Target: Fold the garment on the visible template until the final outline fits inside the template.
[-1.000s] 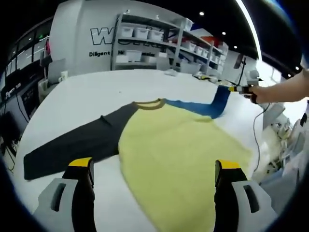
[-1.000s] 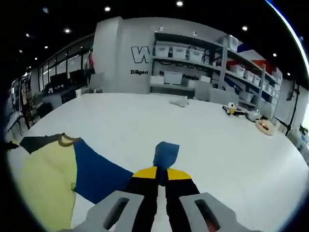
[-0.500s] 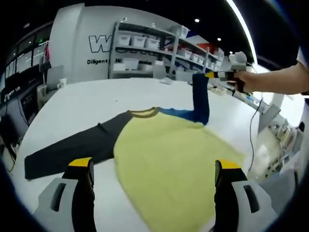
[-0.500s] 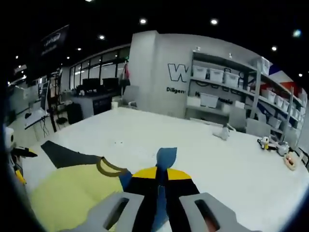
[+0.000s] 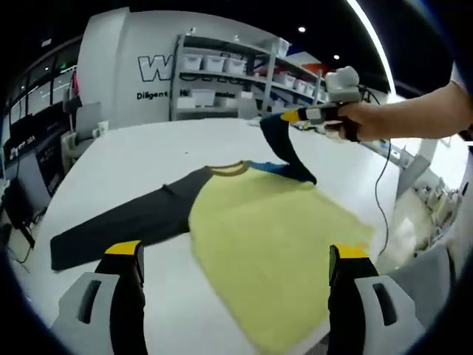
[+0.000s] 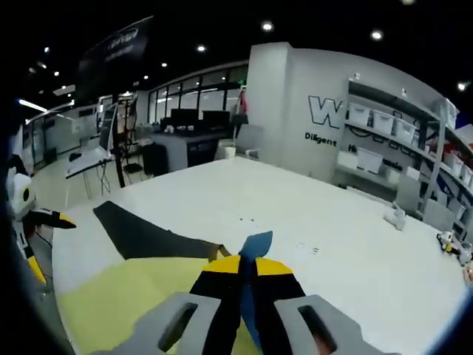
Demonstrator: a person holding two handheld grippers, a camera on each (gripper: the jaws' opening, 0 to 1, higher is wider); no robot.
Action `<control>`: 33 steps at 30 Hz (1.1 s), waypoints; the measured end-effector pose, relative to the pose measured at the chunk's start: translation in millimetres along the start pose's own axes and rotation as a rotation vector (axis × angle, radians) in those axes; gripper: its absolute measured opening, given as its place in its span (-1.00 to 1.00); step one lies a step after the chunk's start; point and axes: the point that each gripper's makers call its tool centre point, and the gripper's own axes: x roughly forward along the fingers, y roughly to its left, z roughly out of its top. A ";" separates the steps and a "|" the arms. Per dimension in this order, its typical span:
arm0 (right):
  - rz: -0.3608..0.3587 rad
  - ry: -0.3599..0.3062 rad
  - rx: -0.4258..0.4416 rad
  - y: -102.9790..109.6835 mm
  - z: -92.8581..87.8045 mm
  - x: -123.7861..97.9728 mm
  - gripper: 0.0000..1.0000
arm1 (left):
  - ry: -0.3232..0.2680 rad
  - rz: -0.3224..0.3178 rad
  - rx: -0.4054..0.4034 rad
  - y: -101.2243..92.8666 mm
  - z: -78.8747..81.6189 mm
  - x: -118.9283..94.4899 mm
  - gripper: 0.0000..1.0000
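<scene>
Blue sleeve in right tool

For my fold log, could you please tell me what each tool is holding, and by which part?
The right tool is shut on the shirt's blue sleeve, pinching its cuff end and lifting it. The left tool is open, holding nothing.

Bright ceiling lights, soft blur, edges bowed by fisheye
</scene>
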 end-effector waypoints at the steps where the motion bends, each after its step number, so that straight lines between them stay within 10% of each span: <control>1: 0.016 0.005 0.002 6.3 -2.0 3.3 -1.00 | 0.002 0.003 -0.003 1.5 -0.9 -1.4 0.99; 16: 0.163 0.140 -0.099 99.3 -68.2 48.9 -1.00 | 0.061 0.012 0.014 5.5 -13.6 -12.5 0.99; 33: 0.237 0.199 -0.172 143.9 -93.1 84.1 -1.00 | 0.108 0.028 0.033 7.2 -22.2 -21.0 0.99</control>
